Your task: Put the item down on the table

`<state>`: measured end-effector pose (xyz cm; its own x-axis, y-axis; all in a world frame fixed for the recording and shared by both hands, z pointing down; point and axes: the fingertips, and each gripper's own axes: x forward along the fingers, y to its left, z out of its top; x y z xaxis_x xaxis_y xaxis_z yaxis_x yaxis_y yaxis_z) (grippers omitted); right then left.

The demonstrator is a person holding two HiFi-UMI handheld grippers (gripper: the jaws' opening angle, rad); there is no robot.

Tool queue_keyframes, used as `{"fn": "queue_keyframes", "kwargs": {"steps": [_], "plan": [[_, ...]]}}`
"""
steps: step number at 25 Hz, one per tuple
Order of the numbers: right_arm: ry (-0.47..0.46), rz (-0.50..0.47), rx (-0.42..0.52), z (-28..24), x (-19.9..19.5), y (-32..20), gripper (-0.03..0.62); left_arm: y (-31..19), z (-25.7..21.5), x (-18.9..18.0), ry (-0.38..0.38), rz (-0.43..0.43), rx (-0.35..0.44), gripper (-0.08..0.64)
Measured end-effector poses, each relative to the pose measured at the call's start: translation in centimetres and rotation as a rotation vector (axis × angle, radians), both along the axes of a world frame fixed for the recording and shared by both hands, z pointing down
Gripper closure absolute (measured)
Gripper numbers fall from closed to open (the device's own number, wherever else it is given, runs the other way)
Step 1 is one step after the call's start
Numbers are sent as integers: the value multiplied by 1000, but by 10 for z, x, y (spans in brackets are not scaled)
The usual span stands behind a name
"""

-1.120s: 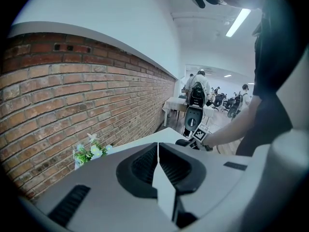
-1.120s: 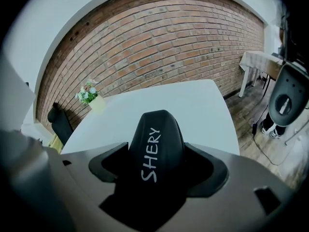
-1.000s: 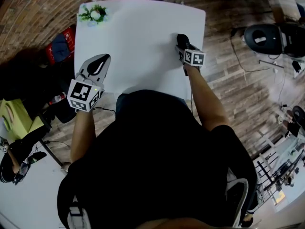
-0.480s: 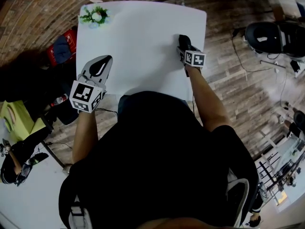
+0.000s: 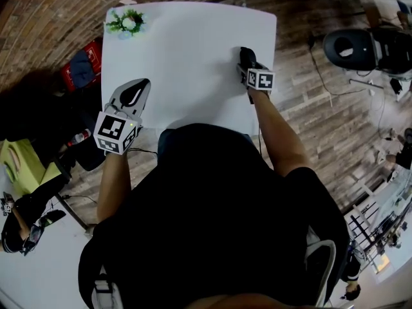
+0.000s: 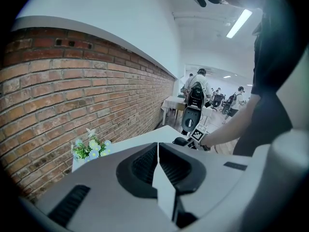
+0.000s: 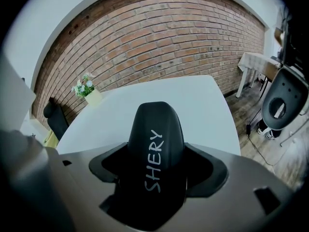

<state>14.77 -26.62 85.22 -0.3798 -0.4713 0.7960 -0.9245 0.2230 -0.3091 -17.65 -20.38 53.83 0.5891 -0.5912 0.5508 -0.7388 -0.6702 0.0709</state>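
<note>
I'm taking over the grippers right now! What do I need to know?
Left gripper: shut, empty, at the white table's near-left edge.
Right gripper: shut on the black item marked SHERY, over the table near its right edge.
Done: the item is above the table; I cannot tell if it touches yet.
Left: set it down, probably right there, then open the jaws.
The flowers sit in the far-left corner, out of the way.

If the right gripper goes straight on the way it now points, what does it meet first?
Most likely the white table: the right gripper points down at it, and the black item in its jaws would touch first. Depth is unclear.
</note>
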Motion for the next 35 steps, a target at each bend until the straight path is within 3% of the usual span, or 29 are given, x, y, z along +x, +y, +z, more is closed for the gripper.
{"fn": "queue_keyframes", "kwargs": {"steps": [17, 35], "plan": [[38, 16, -7, 4, 0, -2, 224, 3, 6, -6, 24, -9, 2, 543], [-61, 11, -4, -7, -7, 2, 196, 11, -5, -12, 21, -39, 30, 543]]}}
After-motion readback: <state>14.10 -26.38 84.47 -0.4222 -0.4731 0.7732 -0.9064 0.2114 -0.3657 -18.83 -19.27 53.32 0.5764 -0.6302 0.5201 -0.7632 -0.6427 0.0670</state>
